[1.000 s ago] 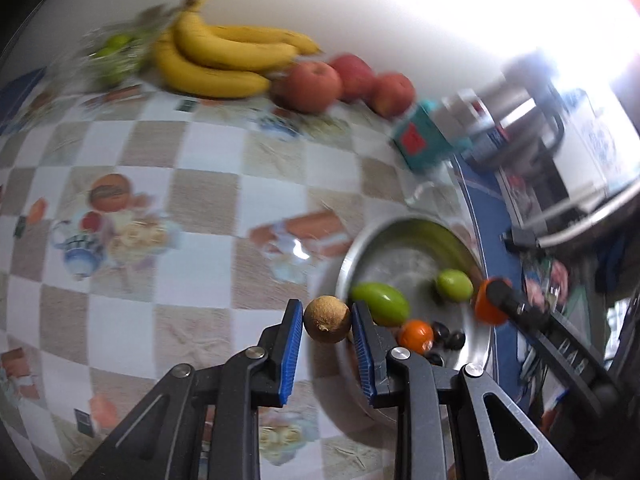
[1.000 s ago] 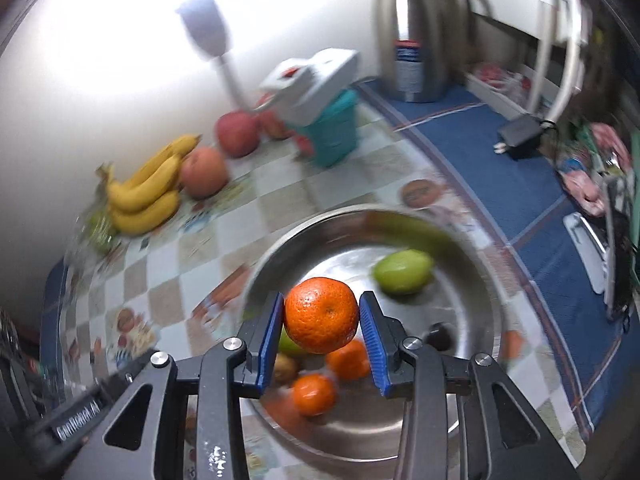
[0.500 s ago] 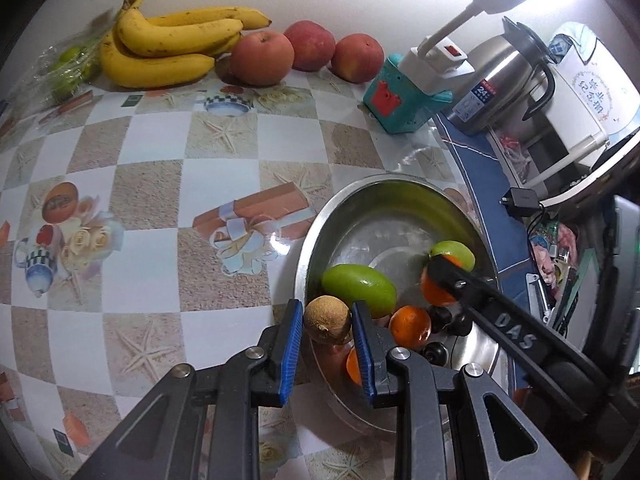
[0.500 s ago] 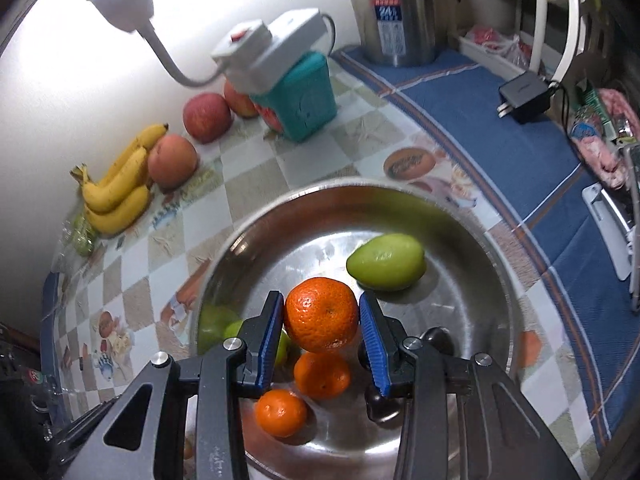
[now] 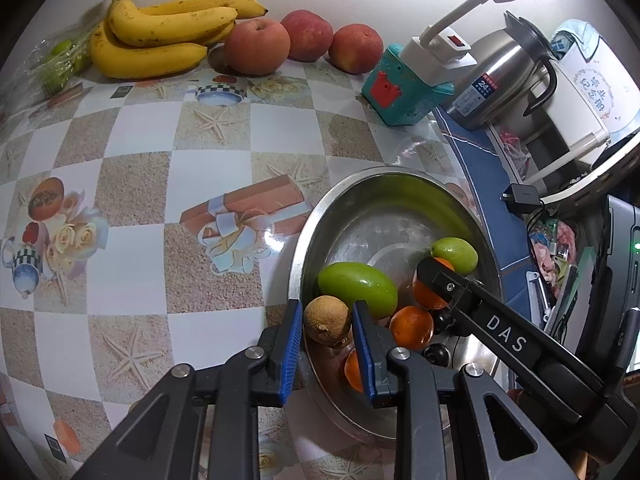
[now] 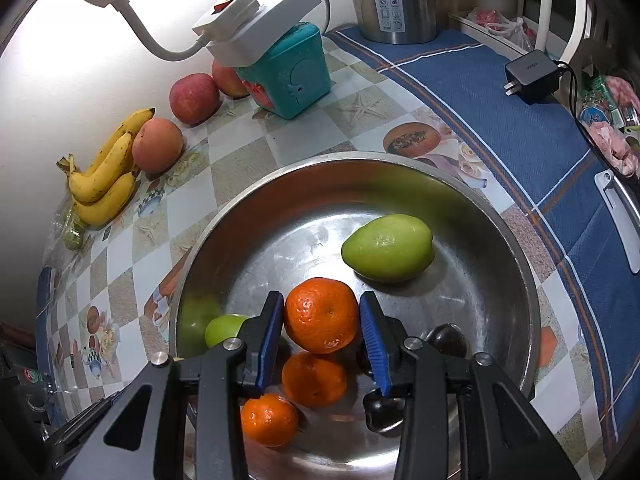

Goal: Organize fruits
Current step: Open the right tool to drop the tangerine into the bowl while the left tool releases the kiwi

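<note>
Fruits fill the steel bowl (image 6: 500, 248), though much of the heap is hidden: in the right wrist view the gripper bodies cover the bowl's near rim at 6 o'clock, and the green fruit (image 6: 224, 330) at 8 o'clock shows only as a sliver behind the left finger. The dark round pieces (image 6: 448, 340) near 4 o'clock are half covered and too shadowed to name. Far left at 9 o'clock a clear bag (image 5: 56, 60) holds something green, blurred by the lens edge.

In the left wrist view the left gripper (image 5: 327, 326) pinches a brown kiwi (image 5: 327, 320), its blue pads pressed on both sides, just over the bowl's rim at 6 o'clock. The kiwi's long axis runs roughly from 11 to 5 o'clock. Beside it a green mango (image 5: 358, 289) lies with its long axis from 10 to 4 o'clock.

The right gripper (image 6: 322, 322) clamps an orange mandarin (image 6: 321, 314) above the bowl's centre, its stem dimple facing the camera. Two more mandarins (image 6: 314, 378) sit beneath it toward 6 o'clock. A second green mango (image 6: 387, 247) rests at 2 o'clock, pointed end toward 3 o'clock.

Bananas (image 5: 160, 36) and apples (image 5: 256, 46) line the wall at 11 to 12 o'clock on the checked tablecloth (image 5: 132, 184), well apart from the bowl
</note>
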A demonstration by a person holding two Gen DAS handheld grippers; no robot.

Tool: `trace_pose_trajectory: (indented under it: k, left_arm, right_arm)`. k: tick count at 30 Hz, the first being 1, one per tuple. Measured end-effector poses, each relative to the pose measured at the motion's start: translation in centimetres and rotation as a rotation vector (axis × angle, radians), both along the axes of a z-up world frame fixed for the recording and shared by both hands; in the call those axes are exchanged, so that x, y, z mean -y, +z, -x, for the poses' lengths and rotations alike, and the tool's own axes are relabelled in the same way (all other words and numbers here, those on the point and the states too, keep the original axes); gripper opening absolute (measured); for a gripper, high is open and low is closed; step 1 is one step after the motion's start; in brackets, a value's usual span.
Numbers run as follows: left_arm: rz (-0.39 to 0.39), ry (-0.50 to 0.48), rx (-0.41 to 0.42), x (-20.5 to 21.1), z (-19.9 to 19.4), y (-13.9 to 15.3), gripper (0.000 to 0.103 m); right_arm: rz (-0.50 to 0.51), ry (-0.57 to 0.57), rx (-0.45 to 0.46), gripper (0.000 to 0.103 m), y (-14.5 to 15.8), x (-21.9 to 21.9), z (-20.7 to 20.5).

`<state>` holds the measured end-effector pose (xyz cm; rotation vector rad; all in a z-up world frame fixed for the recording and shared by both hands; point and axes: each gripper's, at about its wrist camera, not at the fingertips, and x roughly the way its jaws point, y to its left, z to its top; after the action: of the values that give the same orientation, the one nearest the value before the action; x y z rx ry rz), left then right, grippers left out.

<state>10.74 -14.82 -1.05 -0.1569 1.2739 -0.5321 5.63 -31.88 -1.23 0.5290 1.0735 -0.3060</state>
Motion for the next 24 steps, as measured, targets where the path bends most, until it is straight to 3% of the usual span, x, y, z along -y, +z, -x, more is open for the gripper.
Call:
trace_pose_trajectory:
  k: [2, 5, 10, 15, 16, 18, 20, 22, 24]
  left_arm:
    - [0.005, 0.000, -0.005, -0.1, -0.1, 0.0, 0.029]
    - [0.018, 0.001, -0.019, -0.2, -0.1, 0.1, 0.040]
    - [0.027, 0.010, -0.013, -0.7, -0.3, 0.7, 0.040]
    - [-0.032, 0.079, -0.010, -2.3, -1.1, 0.8, 0.043]
    - [-0.056, 0.108, -0.010, -3.0, -1.3, 0.7, 0.052]
    - [-0.119, 0.151, -0.011, -3.8, -1.5, 0.3, 0.065]
    - [-0.197, 0.193, -0.017, -4.8, -1.8, -0.2, 0.067]
    - [-0.246, 0.237, -0.042, -5.9, -2.0, -1.0, 0.076]
    - [-0.265, 0.270, -0.063, -6.8, -2.2, -1.5, 0.083]
  right_arm:
    - [0.001, 0.000, 0.001, 0.041, 0.1, 0.0, 0.0]
    - [0.000, -0.001, 0.005, 0.042, 0.2, 0.1, -0.1]
    - [0.007, -0.005, 0.017, 0.044, 0.9, 0.2, 0.1]
    - [0.017, 0.000, 0.014, 0.045, 1.4, 0.1, 0.1]
    - [0.019, 0.004, 0.012, 0.047, 1.5, 0.0, 0.1]
    - [0.019, 0.011, 0.011, 0.071, 1.5, -0.1, 0.1]
    - [0.032, 0.025, 0.009, 0.074, 1.6, -0.4, 0.0]
    - [0.043, 0.036, 0.004, 0.074, 1.6, -0.6, 0.0]
    - [0.047, 0.046, -0.003, 0.082, 1.4, -0.8, -0.1]
